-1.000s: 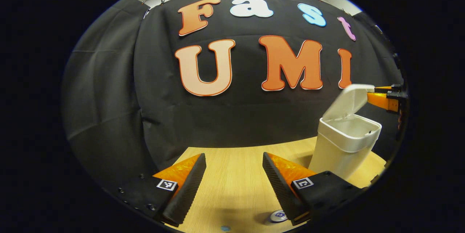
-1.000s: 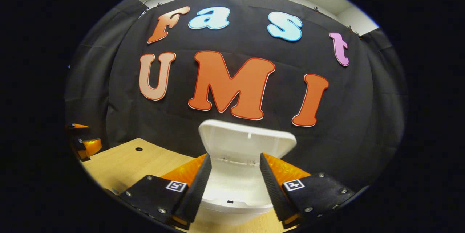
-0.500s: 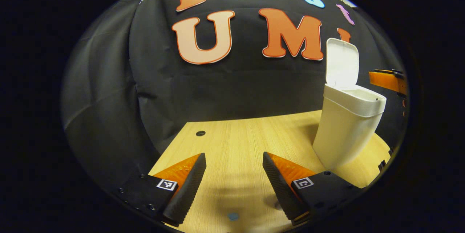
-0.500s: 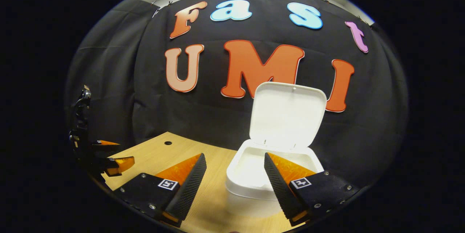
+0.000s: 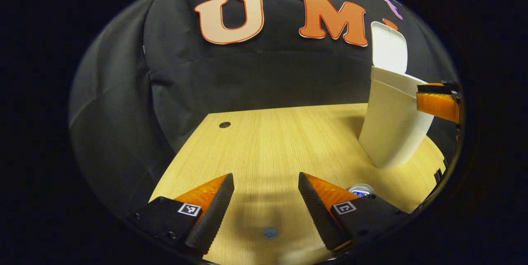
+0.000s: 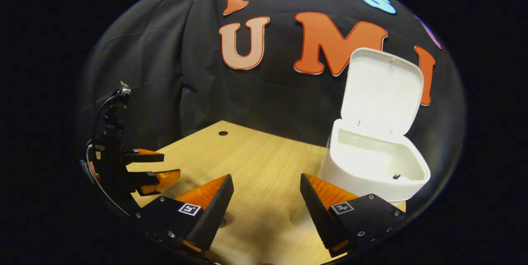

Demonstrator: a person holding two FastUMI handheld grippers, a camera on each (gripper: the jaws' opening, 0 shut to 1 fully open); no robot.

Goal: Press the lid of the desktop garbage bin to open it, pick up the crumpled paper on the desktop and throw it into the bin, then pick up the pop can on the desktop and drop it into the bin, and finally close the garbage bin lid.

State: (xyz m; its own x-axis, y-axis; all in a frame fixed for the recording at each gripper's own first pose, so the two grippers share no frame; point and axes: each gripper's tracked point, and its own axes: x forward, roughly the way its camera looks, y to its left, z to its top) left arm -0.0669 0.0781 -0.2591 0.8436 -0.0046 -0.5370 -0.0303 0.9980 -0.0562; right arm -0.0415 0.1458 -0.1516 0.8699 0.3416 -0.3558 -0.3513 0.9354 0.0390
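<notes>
The pop can point(image 5: 361, 190) is seen at lower right, just behind the left gripper point(image 5: 266, 207); both grippers' fingers are spread, nothing held.

a light wooden table point(image 5: 264, 141) with a small round hole point(image 5: 225, 124) stands against black cloth point(image 6: 156, 71).
</notes>
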